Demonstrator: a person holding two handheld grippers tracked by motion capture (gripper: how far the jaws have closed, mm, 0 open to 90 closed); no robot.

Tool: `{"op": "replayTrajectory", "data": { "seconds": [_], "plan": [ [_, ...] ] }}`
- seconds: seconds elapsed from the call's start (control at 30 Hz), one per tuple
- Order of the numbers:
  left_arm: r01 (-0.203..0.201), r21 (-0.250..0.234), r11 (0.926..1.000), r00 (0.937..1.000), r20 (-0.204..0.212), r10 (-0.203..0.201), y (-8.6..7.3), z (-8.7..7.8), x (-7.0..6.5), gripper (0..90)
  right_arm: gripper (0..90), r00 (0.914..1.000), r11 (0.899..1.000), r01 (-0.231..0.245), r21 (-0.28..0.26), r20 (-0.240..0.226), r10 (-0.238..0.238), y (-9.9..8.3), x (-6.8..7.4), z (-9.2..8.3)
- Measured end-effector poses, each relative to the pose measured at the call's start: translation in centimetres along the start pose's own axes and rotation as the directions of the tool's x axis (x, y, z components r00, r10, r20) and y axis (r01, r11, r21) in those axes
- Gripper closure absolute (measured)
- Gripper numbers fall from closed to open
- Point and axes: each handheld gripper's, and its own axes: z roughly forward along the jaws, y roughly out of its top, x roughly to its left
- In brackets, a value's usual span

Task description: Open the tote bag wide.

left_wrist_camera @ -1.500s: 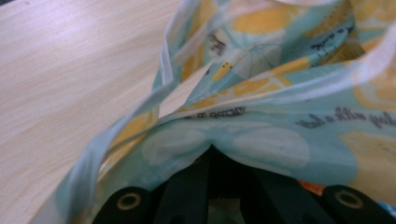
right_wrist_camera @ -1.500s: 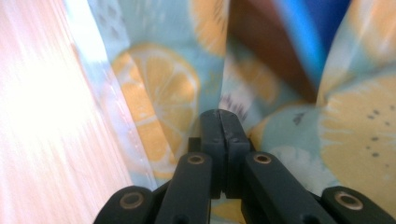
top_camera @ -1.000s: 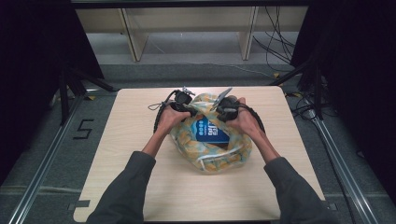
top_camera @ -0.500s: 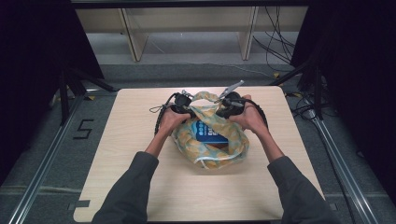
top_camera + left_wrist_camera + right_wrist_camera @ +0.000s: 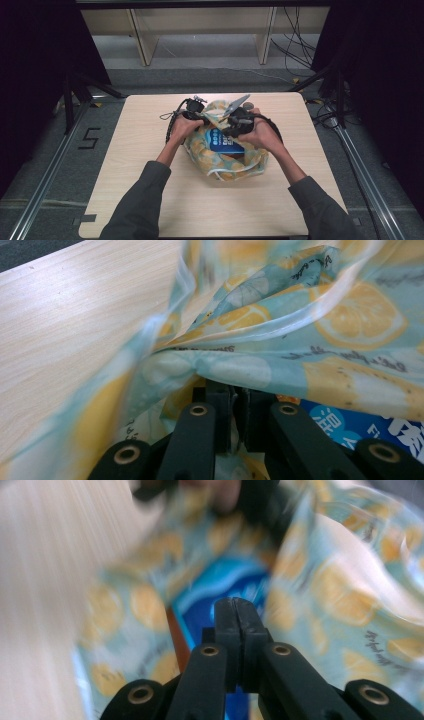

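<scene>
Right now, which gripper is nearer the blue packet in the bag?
Right. The right gripper sits at the blue packet's top edge; the left gripper is farther off at the lemon-print bag's far-left rim.

The high view looks forward and down from above the person's side, taking in the whole table (image 5: 150,200) at mid-frame. Each gripper view rides low behind its black jaws, very close to the lemon-print bag (image 5: 310,330), which all three views share.
</scene>
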Motion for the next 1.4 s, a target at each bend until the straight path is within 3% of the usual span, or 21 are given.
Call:
{"op": "replayTrajectory", "data": {
  "seconds": [0.07, 0.13, 0.2, 0.23, 0.33, 0.43, 0.47, 0.5, 0.6, 0.67, 0.8, 0.93, 1.0, 1.07, 1.13, 1.17, 1.2, 1.27, 1.3, 1.33, 1.4],
  "plan": [
    [0.005, 0.001, 1.0000, 1.0000, 0.006, -0.005, 0.1, -0.2, -0.1, 84.7, 90.0, 0.9999, 0.998, 0.011, 0.067, -0.002, -0.011, -0.7, 0.0, 1.8],
    [-0.007, 0.001, 1.0000, 0.9999, 0.008, 0.007, 0.1, -0.4, -0.1, 84.8, 90.0, 0.9993, 0.992, 0.013, 0.122, 0.034, -0.017, -1.3, -0.3, 3.0],
    [-0.006, -0.005, 1.0000, 0.9999, 0.010, 0.007, 0.0, -0.3, -0.1, 84.9, 90.0, 0.9931, 0.990, -0.004, 0.140, 0.117, -0.012, -1.8, -1.7, 3.3],
    [-0.013, -0.001, 0.9999, 0.9998, 0.015, 0.013, -0.1, -0.3, -0.1, 85.0, 90.0, 0.9885, 0.988, -0.036, 0.147, 0.150, 0.014, -2.1, -2.6, 3.2],
    [-0.019, 0.000, 0.9998, 0.9996, 0.023, 0.019, -0.1, -0.2, -0.3, 85.8, 90.0, 0.9623, 0.979, -0.126, 0.158, 0.259, 0.082, -3.2, -5.7, 3.0],
    [-0.031, -0.003, 0.9995, 0.9991, 0.029, 0.031, -0.1, 0.1, -0.6, 86.1, 90.0, 0.9344, 0.963, -0.232, 0.136, 0.307, 0.181, -4.6, -8.6, 3.1],
    [-0.031, -0.003, 0.9995, 0.9991, 0.029, 0.031, -0.1, 0.1, -0.6, 86.2, 90.0, 0.9344, 0.963, -0.232, 0.136, 0.307, 0.181, -4.6, -8.6, 3.1],
    [-0.042, 0.003, 0.9991, 0.9987, 0.030, 0.042, 0.0, 0.3, -0.9, 86.2, 90.0, 0.9208, 0.951, -0.278, 0.133, 0.319, 0.224, -5.6, -9.7, 3.6],
    [-0.055, 0.003, 0.9985, 0.9981, 0.027, 0.055, 0.0, 0.7, -1.2, 86.1, 90.0, 0.9160, 0.945, -0.296, 0.137, 0.321, 0.240, -6.9, -10.8, 4.4],
    [-0.037, -0.002, 0.9993, 0.9989, 0.029, 0.037, 0.0, 0.9, -1.1, 86.1, 90.0, 0.9109, 0.939, -0.317, 0.137, 0.320, 0.261, -7.5, -11.1, 4.8],
    [-0.047, 0.000, 0.9989, 0.9986, 0.025, 0.047, -0.1, 0.7, -1.1, 85.4, 90.0, 0.9042, 0.919, -0.350, 0.182, 0.322, 0.281, -9.4, -11.7, 5.2],
    [-0.048, -0.017, 0.9987, 0.9987, 0.014, 0.048, 0.1, 0.5, -1.5, 83.6, 90.0, 0.8938, 0.921, -0.366, 0.132, 0.325, 0.309, -9.3, -11.0, 3.1],
    [-0.061, -0.017, 0.9980, 0.9980, 0.017, 0.061, 0.2, 0.2, -1.9, 82.6, 90.0, 0.8955, 0.933, -0.349, 0.083, 0.323, 0.306, -8.6, -10.5, 1.2],
    [-0.070, -0.027, 0.9972, 0.9973, 0.020, 0.071, 0.4, 0.0, -2.4, 82.3, 90.0, 0.9100, 0.956, -0.293, 0.002, 0.307, 0.278, -8.0, -10.2, -0.5],
    [-0.073, -0.038, 0.9966, 0.9971, 0.020, 0.074, 0.7, -0.3, -2.7, 82.2, 90.0, 0.9104, 0.954, -0.291, -0.073, 0.285, 0.300, -7.4, -9.0, -1.4],
    [-0.075, -0.041, 0.9964, 0.9968, 0.024, 0.076, 0.8, -0.5, -2.9, 82.1, 90.0, 0.9248, 0.965, -0.257, -0.059, 0.275, 0.263, -7.1, -8.5, -2.1],
    [-0.074, -0.047, 0.9961, 0.9964, 0.038, 0.076, 0.8, -0.7, -3.0, 81.9, 90.0, 0.9279, 0.962, -0.255, -0.092, 0.256, 0.271, -6.8, -7.8, -2.2],
    [-0.068, -0.063, 0.9957, 0.9966, 0.043, 0.071, 0.9, -1.3, -3.2, 81.6, 90.0, 0.9429, 0.970, -0.224, -0.095, 0.230, 0.241, -6.3, -6.5, -2.7],
    [-0.063, -0.075, 0.9952, 0.9963, 0.054, 0.067, 1.0, -1.7, -3.3, 81.4, 90.0, 0.9452, 0.970, -0.211, -0.118, 0.229, 0.233, -6.1, -5.9, -2.7],
    [-0.060, -0.086, 0.9945, 0.9958, 0.063, 0.066, 1.0, -2.1, -3.4, 81.4, 90.0, 0.9523, 0.974, -0.202, -0.105, 0.212, 0.220, -5.8, -5.4, -3.0],
    [-0.069, -0.102, 0.9924, 0.9936, 0.082, 0.077, 0.9, -3.1, -3.6, 81.3, 90.0, 0.9556, 0.973, -0.182, -0.143, 0.208, 0.209, -5.4, -4.7, -3.0]
  ]
}}
